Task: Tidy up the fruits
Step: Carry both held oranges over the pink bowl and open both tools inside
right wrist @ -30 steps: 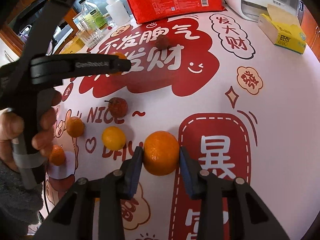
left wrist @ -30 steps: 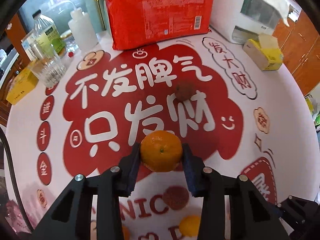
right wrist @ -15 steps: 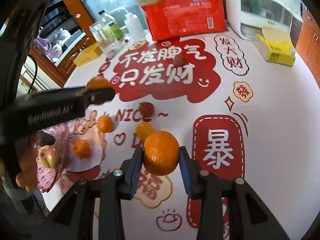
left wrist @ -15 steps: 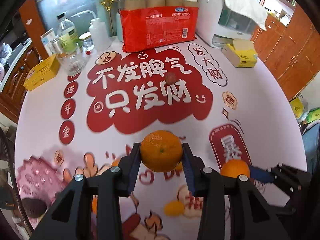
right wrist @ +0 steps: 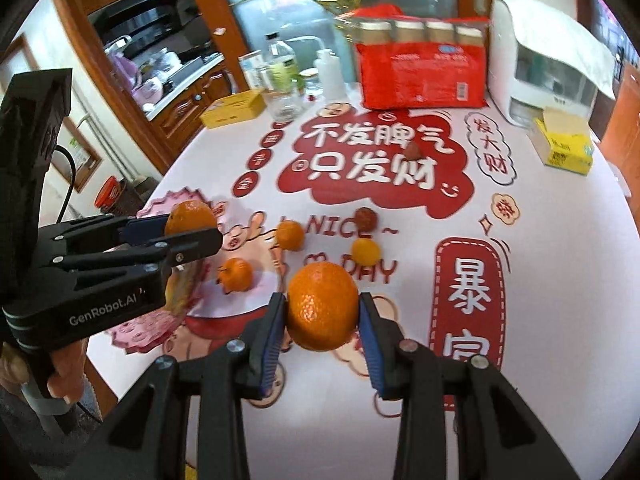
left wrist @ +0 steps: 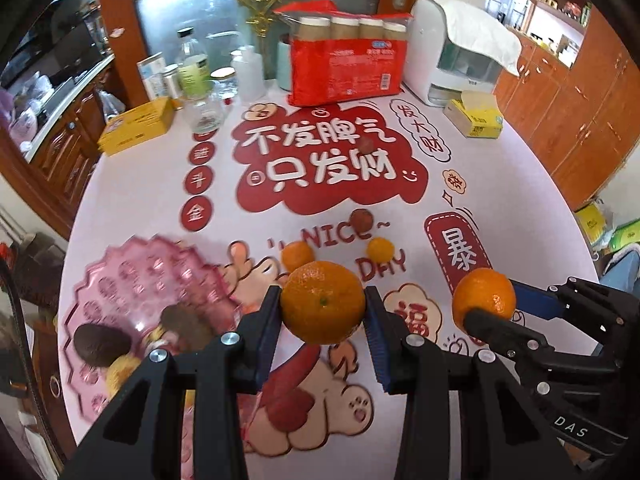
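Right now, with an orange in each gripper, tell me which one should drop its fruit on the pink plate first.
Left. In the right wrist view the left gripper holds its orange beside the pink plate, while the right gripper holds its orange over the tablecloth, clear of the plate.

Both views are bright and evenly lit, with daylight coming through the frosted glass door [left wrist: 256, 32] at 12 o'clock. The glossy table [left wrist: 500, 208] shows soft sheen but no harsh glare. Fisheye bending is strong: cabinets curve at 3 and 9 o'clock, and black vignette fills the corners. In the left wrist view the pink plate [left wrist: 132, 280] at 8 o'clock is smeared by motion blur, while the printed lettering in the centre stays sharp. Shadows beneath the small fruits are faint and short. The right wrist view is slightly softer overall.
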Demonstrator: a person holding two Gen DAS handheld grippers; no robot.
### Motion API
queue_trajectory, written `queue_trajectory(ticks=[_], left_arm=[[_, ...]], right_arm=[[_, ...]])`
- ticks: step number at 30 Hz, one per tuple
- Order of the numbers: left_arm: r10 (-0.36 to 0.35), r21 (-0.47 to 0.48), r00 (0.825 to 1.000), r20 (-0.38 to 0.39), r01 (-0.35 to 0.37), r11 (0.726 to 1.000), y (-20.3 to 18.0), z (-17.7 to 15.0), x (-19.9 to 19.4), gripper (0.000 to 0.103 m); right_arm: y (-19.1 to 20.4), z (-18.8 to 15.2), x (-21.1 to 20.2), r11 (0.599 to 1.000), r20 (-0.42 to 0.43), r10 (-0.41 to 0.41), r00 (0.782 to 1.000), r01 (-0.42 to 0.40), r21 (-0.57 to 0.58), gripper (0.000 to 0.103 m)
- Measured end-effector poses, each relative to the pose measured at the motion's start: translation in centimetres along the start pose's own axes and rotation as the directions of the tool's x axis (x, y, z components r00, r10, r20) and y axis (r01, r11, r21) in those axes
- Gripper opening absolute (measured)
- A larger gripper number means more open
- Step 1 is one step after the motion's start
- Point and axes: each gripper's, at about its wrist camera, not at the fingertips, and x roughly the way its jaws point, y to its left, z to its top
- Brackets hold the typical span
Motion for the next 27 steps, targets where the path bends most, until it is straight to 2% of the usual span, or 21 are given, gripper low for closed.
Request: queue_trajectory(ticks=[10,16,27], left_arm=[[0.050,-0.075,0.998,0.048,-0.046,0.996,5.1,-3.9,-4.5,0.039],[0.107,-0.125,0.992,0.071,-0.098,0.987,8.7,-6.0,-6.5,0.039],[0.166,-0.227,0.984,0.067,-0.147,0.963,15.0,-8.6,-7.7,0.039]], right_arm=[[7.2,-0.6,-1.0,0.991,0.014,0.041,0.999,-0.038,-0.130,0.036],[11.7,-0.7,-0.7,0.976,0.007,0.070,0.998,-0.067,-0.208,0.036],[18.1,-0.3,0.9,0.941,-0.001,0.091,0.996,-0.087,-0.326,0.036]])
